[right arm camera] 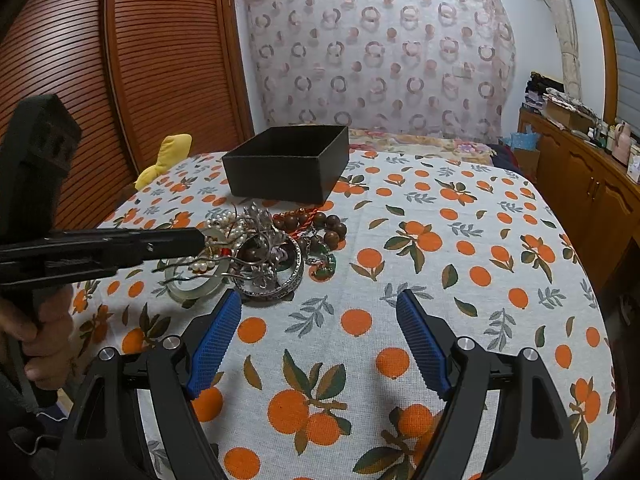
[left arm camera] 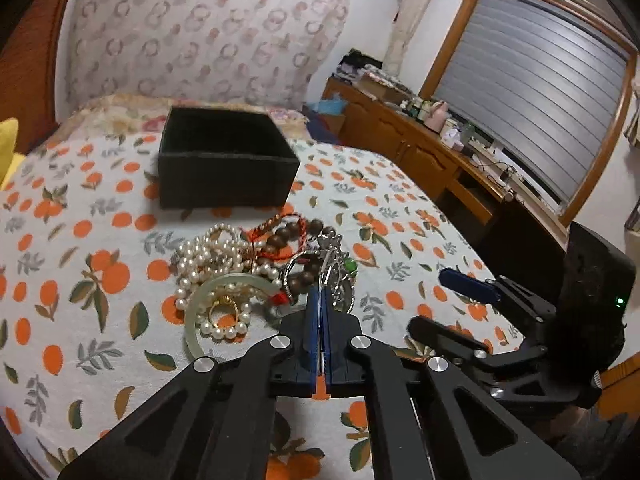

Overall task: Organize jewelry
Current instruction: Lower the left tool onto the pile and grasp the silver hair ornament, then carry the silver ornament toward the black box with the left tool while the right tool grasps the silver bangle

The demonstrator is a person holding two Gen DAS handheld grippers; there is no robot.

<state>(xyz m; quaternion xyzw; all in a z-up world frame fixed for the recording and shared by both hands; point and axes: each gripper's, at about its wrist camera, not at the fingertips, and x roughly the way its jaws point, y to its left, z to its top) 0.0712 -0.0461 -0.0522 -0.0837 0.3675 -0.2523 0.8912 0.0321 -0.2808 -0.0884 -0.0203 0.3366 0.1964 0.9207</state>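
A tangled jewelry pile lies on the orange-print cloth: pearl strands, a pale jade bangle, brown wooden beads, a silver bangle and a green pendant. Behind the pile stands an open black box. My left gripper is at the pile, its blue pads pressed together on a thin silver hair ornament. My right gripper hovers open just in front of the pile, with nothing between its fingers.
A yellow cloth lies at the far left edge. A slatted wooden door stands at the left. A cluttered wooden cabinet runs along the right. A hand holds the left gripper's handle.
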